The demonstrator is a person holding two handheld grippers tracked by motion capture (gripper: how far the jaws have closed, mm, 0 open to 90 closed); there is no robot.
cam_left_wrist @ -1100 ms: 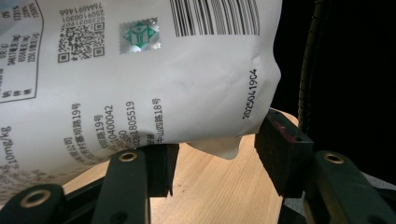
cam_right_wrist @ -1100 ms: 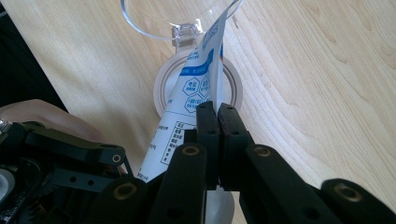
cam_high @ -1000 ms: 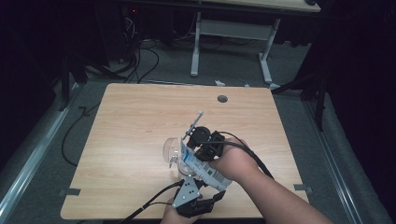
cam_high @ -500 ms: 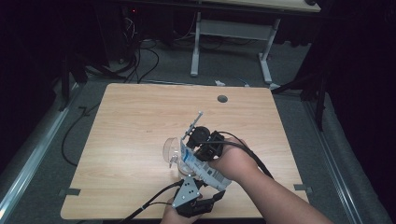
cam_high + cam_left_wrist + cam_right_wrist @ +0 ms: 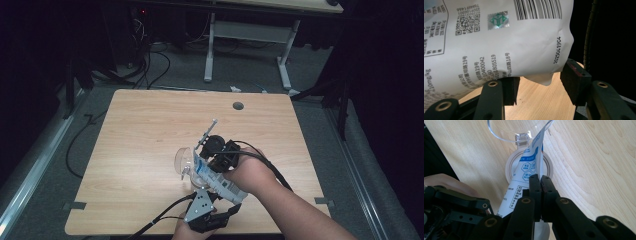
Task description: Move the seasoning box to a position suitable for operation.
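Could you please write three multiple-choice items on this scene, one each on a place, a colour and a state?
1. Where does the top edge of the white pouch point?
A. into the clear glass bowl
B. at the round hole in the table
C. off the table's edge

2. What colour are the panels printed near the pouch's top?
A. red
B. blue
C. yellow

3. How stand the jaws of the right tool?
A. wide apart
B. shut on the pouch
C. shut on the glass bowl

Answers: 1 A, its tip lies at the bowl's rim in the right gripper view; 2 B, blue hexagon panels show; 3 B, the jaws meet with the pouch's edge pinched between.
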